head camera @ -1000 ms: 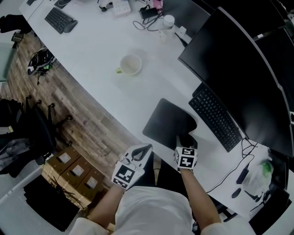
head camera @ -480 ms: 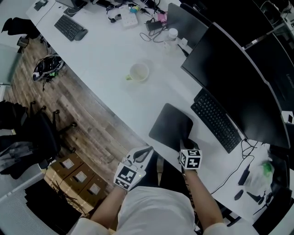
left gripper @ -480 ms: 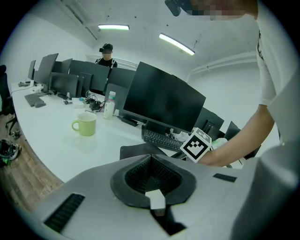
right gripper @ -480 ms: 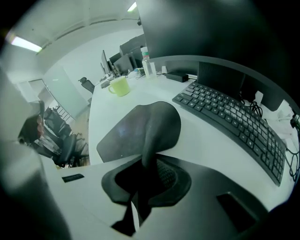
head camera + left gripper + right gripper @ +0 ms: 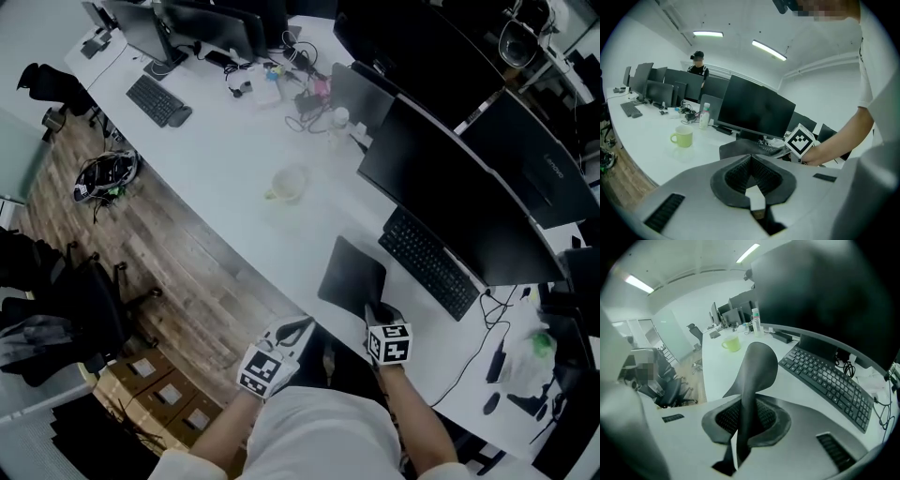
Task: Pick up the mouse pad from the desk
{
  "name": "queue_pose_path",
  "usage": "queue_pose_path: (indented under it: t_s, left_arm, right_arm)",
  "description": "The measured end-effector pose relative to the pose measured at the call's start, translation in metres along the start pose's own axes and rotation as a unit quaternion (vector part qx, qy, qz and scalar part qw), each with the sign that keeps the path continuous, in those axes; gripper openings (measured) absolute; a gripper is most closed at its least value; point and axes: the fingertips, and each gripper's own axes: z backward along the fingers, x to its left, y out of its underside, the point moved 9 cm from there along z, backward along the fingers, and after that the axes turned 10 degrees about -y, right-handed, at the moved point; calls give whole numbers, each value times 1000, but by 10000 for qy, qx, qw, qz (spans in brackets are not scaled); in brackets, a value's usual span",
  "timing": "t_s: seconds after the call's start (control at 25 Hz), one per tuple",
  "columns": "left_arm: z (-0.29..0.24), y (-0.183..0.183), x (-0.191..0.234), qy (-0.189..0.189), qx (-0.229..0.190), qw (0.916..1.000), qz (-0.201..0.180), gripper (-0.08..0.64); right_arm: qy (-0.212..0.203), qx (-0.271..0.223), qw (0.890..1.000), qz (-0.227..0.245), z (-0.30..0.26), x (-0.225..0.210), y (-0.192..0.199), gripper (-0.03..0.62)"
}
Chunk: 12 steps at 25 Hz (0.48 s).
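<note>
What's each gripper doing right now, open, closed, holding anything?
Left gripper: closed, nothing between the jaws.
Right gripper: jaws have just closed, clamped on the mouse pad.

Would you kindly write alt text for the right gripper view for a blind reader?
The right gripper has just closed on the edge of a dark mouse pad, which bends upward above the white desk. A black keyboard lies to its right, a green mug beyond.
</note>
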Motion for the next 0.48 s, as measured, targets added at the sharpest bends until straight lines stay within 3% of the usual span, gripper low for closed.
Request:
queue_pose_path:
  t_s: [0.48]
  left_arm:
    - [24, -21, -20, 329, -257, 9990, -161, 17]
  right_arm:
    - [360, -757, 9965, -21, 98, 15, -8, 42]
